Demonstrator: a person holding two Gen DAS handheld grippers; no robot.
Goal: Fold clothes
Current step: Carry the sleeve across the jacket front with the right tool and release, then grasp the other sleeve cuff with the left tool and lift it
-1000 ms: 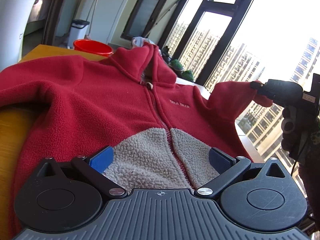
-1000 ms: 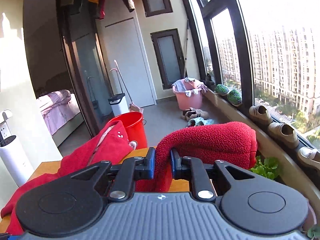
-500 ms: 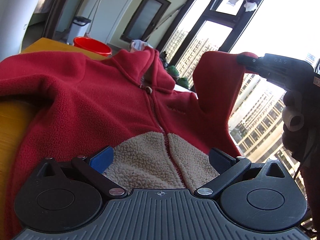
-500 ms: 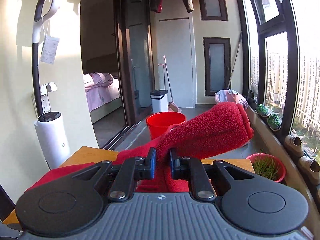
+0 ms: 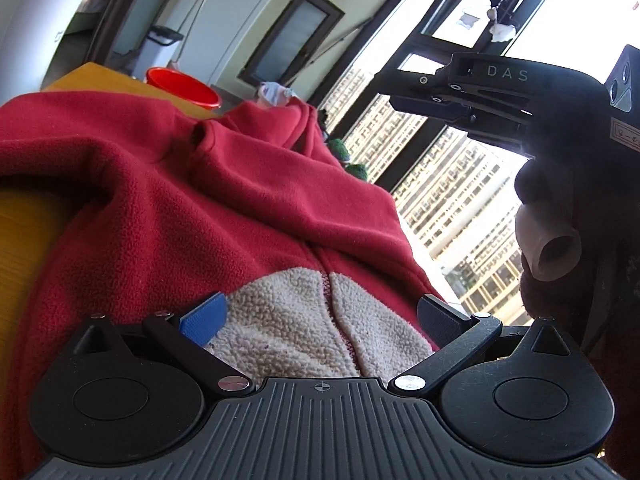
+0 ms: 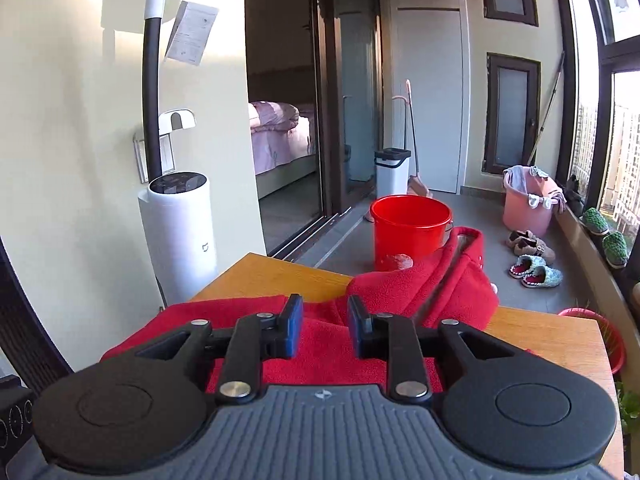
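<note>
- Left wrist view: a red fleece jacket (image 5: 224, 216) lies zipped, front up, across the wooden desk (image 5: 24, 240), one sleeve (image 5: 280, 176) folded over the chest.
- Other sleeve and body folds remain, I judge.
- Left tool (image 5: 320, 316) hovers wide apart over the cream hem panel.
- Right tool (image 6: 323, 330) is opening, nothing between its pads.

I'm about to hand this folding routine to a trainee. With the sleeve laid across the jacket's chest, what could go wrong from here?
The red fleece jacket reaches the table's window-side edge, so a tug could slide it off. The right gripper has its jaws opening with nothing between them, just above the sleeve; drawing back low might snag and undo the fold. The left gripper, jaws wide over the cream hem panel, could bunch the thick fleece if it closes carelessly.
</note>
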